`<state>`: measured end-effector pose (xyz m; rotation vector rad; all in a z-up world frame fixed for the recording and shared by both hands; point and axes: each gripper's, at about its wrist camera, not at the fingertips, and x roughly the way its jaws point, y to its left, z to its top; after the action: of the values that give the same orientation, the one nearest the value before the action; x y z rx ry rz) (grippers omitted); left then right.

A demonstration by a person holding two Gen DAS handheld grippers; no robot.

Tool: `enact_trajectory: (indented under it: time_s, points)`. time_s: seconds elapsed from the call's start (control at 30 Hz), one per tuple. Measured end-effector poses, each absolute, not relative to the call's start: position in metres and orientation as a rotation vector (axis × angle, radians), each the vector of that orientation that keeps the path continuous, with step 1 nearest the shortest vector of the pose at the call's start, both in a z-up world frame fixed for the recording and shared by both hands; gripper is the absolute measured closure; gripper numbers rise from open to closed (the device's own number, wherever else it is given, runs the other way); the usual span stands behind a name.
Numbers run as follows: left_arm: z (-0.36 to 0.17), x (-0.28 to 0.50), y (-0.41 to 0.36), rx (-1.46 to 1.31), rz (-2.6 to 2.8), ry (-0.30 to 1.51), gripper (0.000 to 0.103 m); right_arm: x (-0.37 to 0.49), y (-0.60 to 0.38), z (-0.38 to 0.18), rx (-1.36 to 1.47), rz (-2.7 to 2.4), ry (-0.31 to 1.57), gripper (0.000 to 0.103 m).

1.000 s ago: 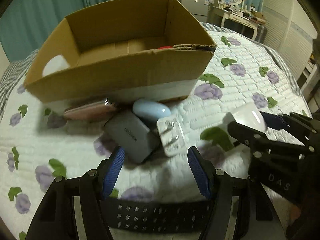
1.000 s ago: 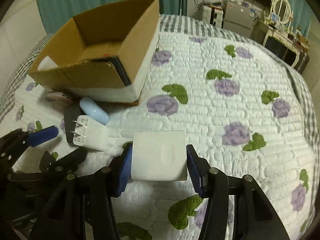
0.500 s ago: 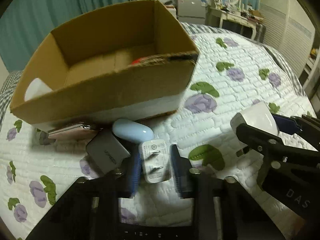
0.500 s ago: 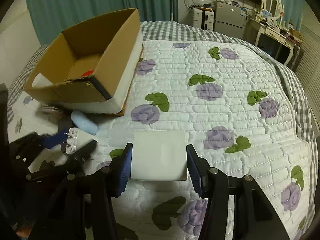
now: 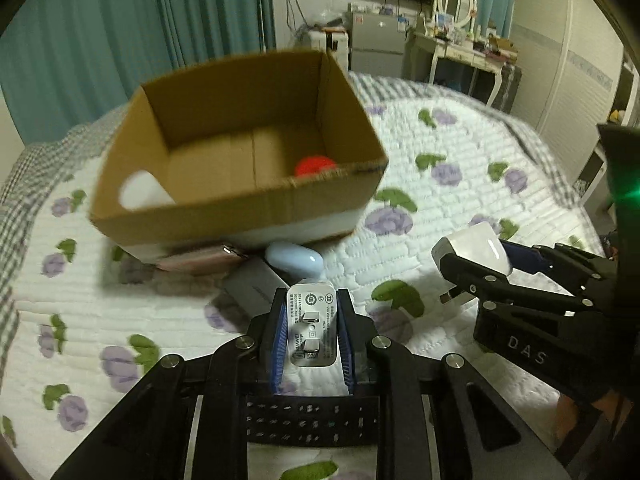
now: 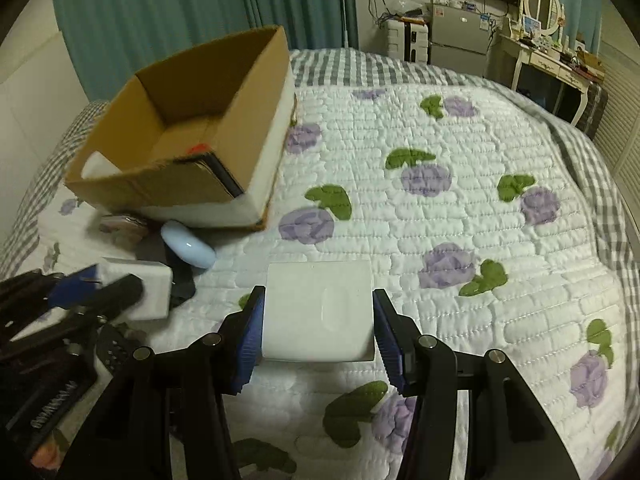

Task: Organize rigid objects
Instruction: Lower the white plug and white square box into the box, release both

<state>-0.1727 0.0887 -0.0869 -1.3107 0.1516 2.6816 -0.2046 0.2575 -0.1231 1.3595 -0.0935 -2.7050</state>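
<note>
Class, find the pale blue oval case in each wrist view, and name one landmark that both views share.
Left wrist: blue case lies centre, on the quilt just before the box, beyond the left gripper.
Right wrist: blue case lies left of centre, below the box's near corner.
Shared landmark: the cardboard box.

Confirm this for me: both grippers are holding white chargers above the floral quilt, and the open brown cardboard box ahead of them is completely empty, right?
Not quite. The open brown cardboard box is not empty: the left wrist view shows a round red object and a white rounded object inside. The rest holds: the left gripper grips a small white charger, the right gripper a white square charger, above the floral quilt.
</note>
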Motion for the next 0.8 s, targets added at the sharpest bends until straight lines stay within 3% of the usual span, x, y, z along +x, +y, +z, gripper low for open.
enact_trajectory:
  time_s: [0.5,0.8]
  points:
    - [0.002,-0.190,0.030,-1.119,2.807,0.092,0.080,-0.195,0.218,-0.016,1.123,-2.759,0.103,0.052]
    - [-0.015,-0.262,0.010,-1.171,2.850,0.162,0.080,-0.231,0.206,-0.004,1.042,-2.751,0.103,0.052]
